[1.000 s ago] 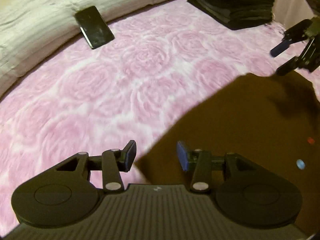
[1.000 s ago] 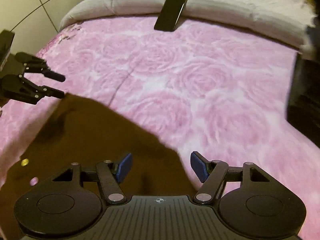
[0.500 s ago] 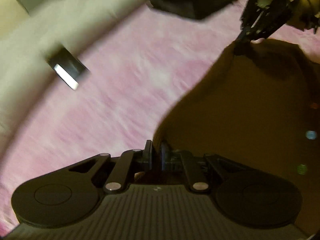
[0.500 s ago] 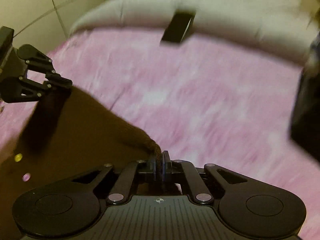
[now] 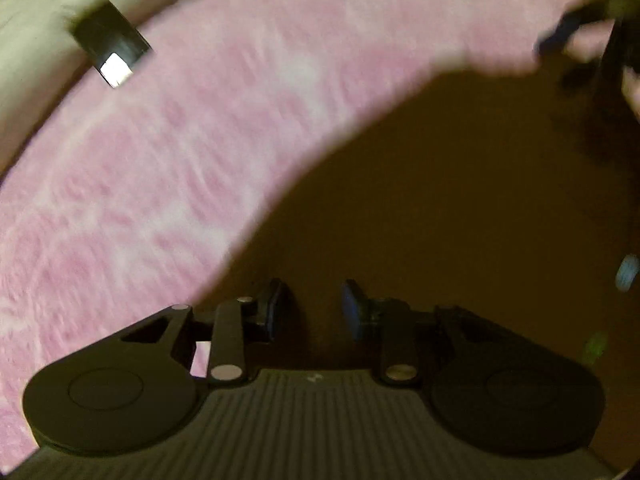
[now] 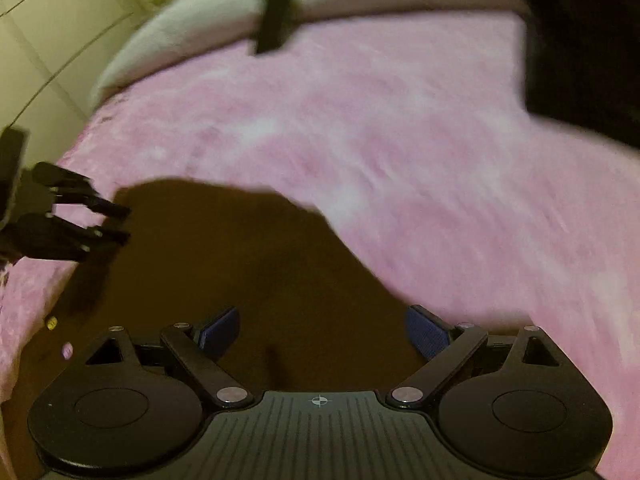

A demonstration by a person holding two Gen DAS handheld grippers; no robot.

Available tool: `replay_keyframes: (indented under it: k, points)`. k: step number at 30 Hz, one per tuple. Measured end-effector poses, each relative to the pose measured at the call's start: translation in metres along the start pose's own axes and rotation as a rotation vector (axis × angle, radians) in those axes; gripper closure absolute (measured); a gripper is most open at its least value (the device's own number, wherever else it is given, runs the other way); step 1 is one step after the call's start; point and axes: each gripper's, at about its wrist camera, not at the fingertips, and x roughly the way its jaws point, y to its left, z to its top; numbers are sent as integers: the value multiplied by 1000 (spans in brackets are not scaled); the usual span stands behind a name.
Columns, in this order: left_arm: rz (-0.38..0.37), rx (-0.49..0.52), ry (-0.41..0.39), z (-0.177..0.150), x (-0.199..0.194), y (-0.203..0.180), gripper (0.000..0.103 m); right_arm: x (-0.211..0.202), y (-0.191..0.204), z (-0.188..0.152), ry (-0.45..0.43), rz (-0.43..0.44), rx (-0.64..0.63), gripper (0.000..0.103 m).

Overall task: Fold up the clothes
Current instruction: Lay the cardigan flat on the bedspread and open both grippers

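Note:
A dark brown garment (image 5: 460,208) lies spread on the pink rose-patterned bedspread (image 5: 180,168). My left gripper (image 5: 314,312) hovers over its near edge. Its jaws are opening, with only cloth beneath and nothing pinched between the blue pads. My right gripper (image 6: 324,336) stands wide open over the same brown garment (image 6: 248,264), its jaws still opening and nothing held. In the right wrist view the left gripper (image 6: 120,224) shows at the garment's left corner. In the left wrist view the right gripper (image 5: 568,56) is a blur at the top right.
A black phone (image 5: 108,40) (image 6: 276,20) lies at the bedspread's far edge against a white quilt (image 6: 192,28). A stack of dark folded clothes (image 6: 580,40) sits at the right. A pale wall (image 6: 40,60) borders the bed on the left.
Half a second ago both grippers were shut on the garment's edge; now both have let go and opened. Both hands have shifted across the bed, and the cloth lies flat.

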Motion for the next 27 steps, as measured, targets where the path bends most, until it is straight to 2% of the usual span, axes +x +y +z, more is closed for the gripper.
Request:
replay_keyframes:
  k: [2,4,6,7,11,13,16,19,23,27]
  points:
    - [11,-10,-23,-6,-5,0,74,-18,-24,-20,4,-76,64,10]
    - [16,-64,-9,-8,-12,4,74,-39,-44,-40,11,-144,117,10]
    - [38,-65,-3,-11,-22,2,74,-58,-58,-55,36,-230,164,10]
    - [51,-60,-1,-12,-28,-1,74,-69,-63,-62,32,-244,191,10]
    - [51,-62,-25,-21,-59,-20,74,-103,-45,-86,-7,-182,229,10]
    - [21,-53,-42,-28,-78,-42,74,-119,-34,-98,-26,-148,244,10]
    - [-44,-46,-30,-45,-96,-84,74,-119,-18,-130,37,-94,264,10]
    - [-87,-53,64,-72,-99,-125,73,-115,-5,-162,115,-52,281,10]
    - [-48,-36,200,-119,-106,-167,72,-121,9,-174,162,-105,150,10]
    - [-23,-46,233,-152,-133,-181,72,-137,33,-168,103,-128,45,10]
